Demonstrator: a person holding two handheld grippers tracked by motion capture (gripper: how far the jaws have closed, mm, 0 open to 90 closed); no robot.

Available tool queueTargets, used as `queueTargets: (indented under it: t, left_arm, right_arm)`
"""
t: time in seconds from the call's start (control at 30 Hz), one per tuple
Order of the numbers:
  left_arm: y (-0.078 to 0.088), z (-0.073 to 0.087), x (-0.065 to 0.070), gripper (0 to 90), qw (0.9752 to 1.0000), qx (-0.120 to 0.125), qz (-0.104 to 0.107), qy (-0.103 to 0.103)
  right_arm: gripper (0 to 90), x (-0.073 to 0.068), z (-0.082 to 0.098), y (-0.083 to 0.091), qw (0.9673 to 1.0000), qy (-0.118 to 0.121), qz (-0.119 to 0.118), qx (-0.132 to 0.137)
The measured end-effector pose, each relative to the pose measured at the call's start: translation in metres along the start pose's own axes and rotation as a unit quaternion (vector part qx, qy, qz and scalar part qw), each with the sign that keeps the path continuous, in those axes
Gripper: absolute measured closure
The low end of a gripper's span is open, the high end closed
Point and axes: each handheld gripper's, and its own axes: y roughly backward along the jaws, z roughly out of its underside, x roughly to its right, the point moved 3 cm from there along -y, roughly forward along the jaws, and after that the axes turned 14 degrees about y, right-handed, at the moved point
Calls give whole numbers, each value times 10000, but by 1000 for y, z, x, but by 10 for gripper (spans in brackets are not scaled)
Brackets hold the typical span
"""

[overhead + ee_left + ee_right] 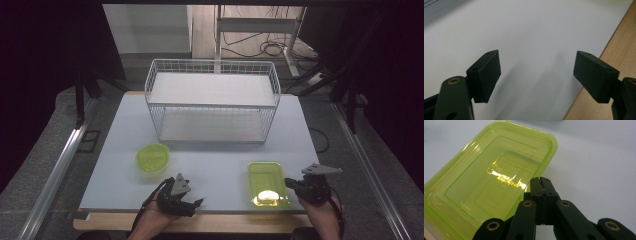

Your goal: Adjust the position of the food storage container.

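The left gripper (186,204) rests low with its fingers (486,75) spread apart, while the right gripper (292,186) has its fingers (541,192) pressed together.

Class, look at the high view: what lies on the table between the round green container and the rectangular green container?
Nothing: the high view shows bare white table between round green container and rectangular green container.

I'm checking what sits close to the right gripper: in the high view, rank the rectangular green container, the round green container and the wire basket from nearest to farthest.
1. Rectangular green container: just left of the right gripper.
2. Round green container: farther left, across the table.
3. Wire basket: at the table's far side.
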Motion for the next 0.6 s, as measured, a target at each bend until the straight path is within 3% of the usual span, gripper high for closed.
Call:
queueTargets:
  t: [0.33,0.6]
  left_arm:
    - [-1,-2,3,249,10000,-28,56,-66]
    - [4,-7,-1,401,9998,28,177,53]
  right_arm:
    - [891,-30,-21,-24,9986,326,-418,40]
    - [891,-53,-41,-51,9939,547,-952,138]
